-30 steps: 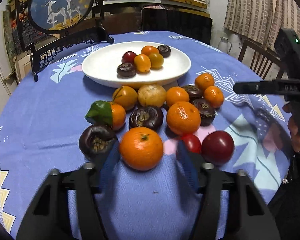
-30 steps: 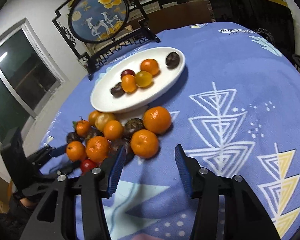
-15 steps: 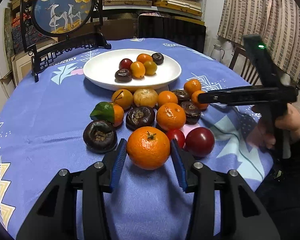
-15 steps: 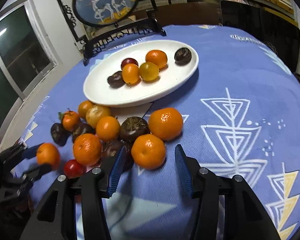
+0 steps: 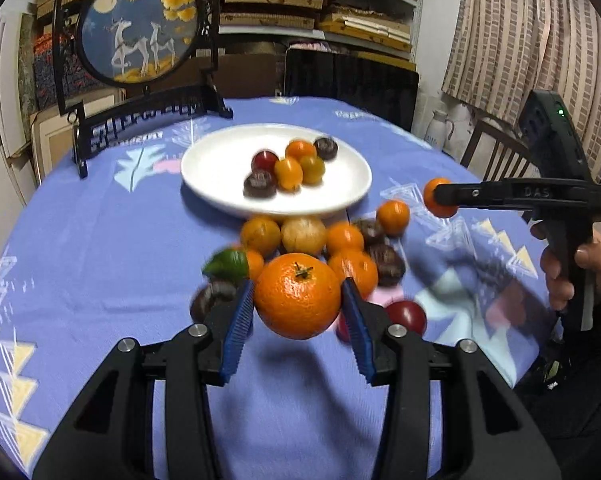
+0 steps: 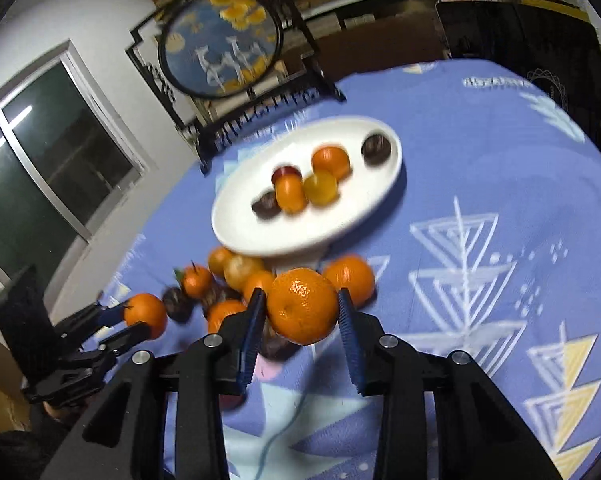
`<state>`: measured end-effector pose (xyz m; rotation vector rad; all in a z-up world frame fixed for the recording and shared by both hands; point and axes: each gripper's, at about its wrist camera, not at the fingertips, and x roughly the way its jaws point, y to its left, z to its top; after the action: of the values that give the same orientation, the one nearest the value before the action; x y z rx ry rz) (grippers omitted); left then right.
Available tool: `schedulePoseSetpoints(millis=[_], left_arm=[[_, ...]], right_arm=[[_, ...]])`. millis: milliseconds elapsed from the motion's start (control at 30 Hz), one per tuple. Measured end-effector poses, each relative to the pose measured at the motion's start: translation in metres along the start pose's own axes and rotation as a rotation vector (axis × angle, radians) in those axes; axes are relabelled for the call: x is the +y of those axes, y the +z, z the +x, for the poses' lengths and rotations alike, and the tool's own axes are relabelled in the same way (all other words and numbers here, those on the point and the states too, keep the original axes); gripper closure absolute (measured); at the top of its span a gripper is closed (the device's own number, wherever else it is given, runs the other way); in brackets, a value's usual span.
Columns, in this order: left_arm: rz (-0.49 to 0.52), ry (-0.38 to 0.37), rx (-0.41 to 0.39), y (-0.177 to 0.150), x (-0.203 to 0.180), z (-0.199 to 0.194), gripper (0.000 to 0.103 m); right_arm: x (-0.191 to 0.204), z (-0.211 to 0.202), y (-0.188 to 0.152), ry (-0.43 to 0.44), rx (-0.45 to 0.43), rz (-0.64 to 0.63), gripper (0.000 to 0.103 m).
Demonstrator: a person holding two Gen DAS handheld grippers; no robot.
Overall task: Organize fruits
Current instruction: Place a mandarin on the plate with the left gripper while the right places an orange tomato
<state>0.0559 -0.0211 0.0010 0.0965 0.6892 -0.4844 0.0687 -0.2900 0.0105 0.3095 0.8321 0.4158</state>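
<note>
right gripper arm: "DAS" | tablecloth print: illegible

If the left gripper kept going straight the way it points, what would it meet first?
Probably the loose fruit pile on the tablecloth, just past the orange that the left gripper holds; the white plate lies beyond. Depth is unclear.

fruit pile blocks plate.

My table, blue patterned cloth: white plate of fruit mid-table, loose fruit pile beside it, round framed screen at far edge.
</note>
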Motion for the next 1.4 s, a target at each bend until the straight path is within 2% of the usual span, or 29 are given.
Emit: schedulePoseSetpoints(millis=[167, 300, 400, 600, 733, 800, 833, 867, 1000, 1067, 1233, 1400], left_arm=[[-0.034, -0.013, -0.012, 0.042, 0.017, 0.019, 0.059], [-0.04, 0.012, 0.003, 0.072, 0.03, 0.048, 0.059], [-0.041, 0.025, 0.029, 0.092, 0.039, 0.079, 0.059], [-0.095, 0.055, 0.108, 0.107, 0.062, 0.13, 0.059], [-0.118, 0.07, 0.139, 0.103, 0.068, 0.144, 0.059], [-0.113, 0.079, 0.114, 0.104, 0.067, 0.136, 0.053], [-0.114, 0.08, 0.092, 0.104, 0.066, 0.129, 0.041], [-0.116, 0.086, 0.057, 0.104, 0.065, 0.117, 0.033], [-0.079, 0.076, 0.005, 0.093, 0.055, 0.083, 0.032], [-0.048, 0.063, -0.002, 0.078, 0.046, 0.065, 0.032], [0.004, 0.058, 0.02, 0.033, 0.033, 0.032, 0.027], [0.041, 0.075, 0.082, -0.006, 0.026, 0.02, 0.027]], right_arm=[[0.005, 0.003, 0.042, 0.009, -0.03, -0.01, 0.066], [0.019, 0.035, 0.08, 0.046, -0.003, -0.02, 0.066], [0.032, 0.07, 0.109, 0.039, 0.015, -0.046, 0.066], [0.036, 0.146, 0.146, -0.009, 0.071, -0.054, 0.066], [0.038, 0.17, 0.153, -0.027, 0.071, -0.069, 0.064], [0.038, 0.168, 0.154, -0.038, 0.051, -0.065, 0.052], [0.037, 0.162, 0.152, -0.044, 0.034, -0.064, 0.045], [0.038, 0.155, 0.15, -0.049, 0.015, -0.066, 0.045], [0.035, 0.119, 0.133, -0.055, -0.01, -0.061, 0.045], [0.031, 0.09, 0.112, -0.044, -0.031, -0.055, 0.045], [0.017, 0.043, 0.054, -0.078, -0.079, -0.065, 0.041], [-0.012, 0.021, 0.007, -0.08, -0.08, 0.018, 0.04]])
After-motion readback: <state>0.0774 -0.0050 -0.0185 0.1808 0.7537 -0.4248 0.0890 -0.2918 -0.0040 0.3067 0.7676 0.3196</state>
